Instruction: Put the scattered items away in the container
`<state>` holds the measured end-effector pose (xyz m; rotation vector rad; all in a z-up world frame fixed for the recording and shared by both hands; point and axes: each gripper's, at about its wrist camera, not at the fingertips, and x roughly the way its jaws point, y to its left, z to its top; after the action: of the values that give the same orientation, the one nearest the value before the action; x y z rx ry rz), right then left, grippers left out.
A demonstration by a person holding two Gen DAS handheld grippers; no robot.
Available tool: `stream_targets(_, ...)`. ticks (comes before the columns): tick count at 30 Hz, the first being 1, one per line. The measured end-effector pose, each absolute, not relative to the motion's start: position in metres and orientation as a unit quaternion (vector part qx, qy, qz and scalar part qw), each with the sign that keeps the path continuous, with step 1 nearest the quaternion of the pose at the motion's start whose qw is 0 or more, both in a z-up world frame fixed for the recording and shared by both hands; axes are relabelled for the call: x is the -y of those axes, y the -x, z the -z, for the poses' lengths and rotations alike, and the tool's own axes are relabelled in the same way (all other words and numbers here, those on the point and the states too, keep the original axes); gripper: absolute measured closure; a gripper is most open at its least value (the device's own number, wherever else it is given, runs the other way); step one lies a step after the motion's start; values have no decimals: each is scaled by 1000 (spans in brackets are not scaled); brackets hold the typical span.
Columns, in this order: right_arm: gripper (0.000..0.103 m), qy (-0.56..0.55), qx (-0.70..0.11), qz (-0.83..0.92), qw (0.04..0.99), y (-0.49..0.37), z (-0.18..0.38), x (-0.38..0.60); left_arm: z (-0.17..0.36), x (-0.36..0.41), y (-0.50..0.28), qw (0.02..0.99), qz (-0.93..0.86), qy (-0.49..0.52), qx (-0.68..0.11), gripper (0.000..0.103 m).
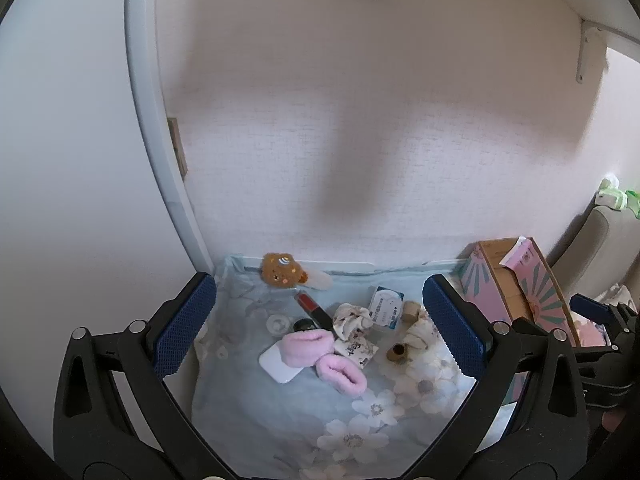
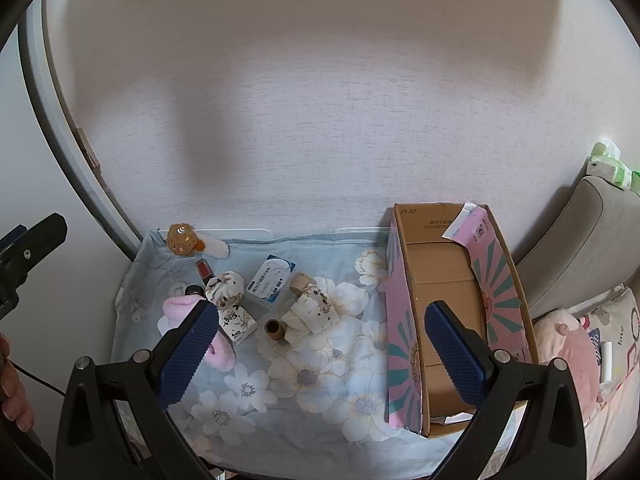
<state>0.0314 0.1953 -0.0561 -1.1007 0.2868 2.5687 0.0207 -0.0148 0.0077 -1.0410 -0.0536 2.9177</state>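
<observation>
Both tools are hovering above a desk (image 2: 304, 420) that is wearing a pale blue cloth printed with white flowers, set against a white textured wall (image 2: 320, 120).

The left hand-held gripper (image 1: 320, 326) is holding its blue-padded fingers wide apart with nothing between them, tilting down toward the scattered things. The right hand-held gripper (image 2: 322, 354) is likewise standing wide apart and gripping nothing; one of its fingers is hanging over the open box (image 2: 400, 320).

That box, pink outside with teal rays and plain brown cardboard inside, is lying along the right side of the desk, well apart from most of the clutter, and looking nearly bare inside apart from a slip of paper near its front end.

The scattered items are sitting to the left of it. A brown plush toy (image 2: 182, 240) is resting at the back edge by the wall. In front of it a red lipstick (image 1: 310, 304) is lying beside a small dark jar (image 1: 304, 325). Two pink fluffy slippers (image 1: 328, 356) are lying near the front, one partly covering a white flat card (image 1: 276, 364). A white and blue packet (image 2: 272, 278) is sitting in the middle, with two bundles of flower-print cloth (image 2: 226, 288) either side of it. A small printed carton (image 2: 238, 324) is lying just beside a brown tube (image 2: 274, 330), and a cork stopper (image 2: 300, 282) is lying behind the right bundle.

At the left edge of the right view, a person's fingers (image 2: 12, 392) are showing.
</observation>
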Motion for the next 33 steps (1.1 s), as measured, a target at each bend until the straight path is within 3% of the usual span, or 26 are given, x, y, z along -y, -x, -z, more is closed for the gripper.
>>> stream_targets(33, 1, 408, -96, -894, 157, -24, 60, -196, 2, 60, -10, 25, -934, 353, 38, 0)
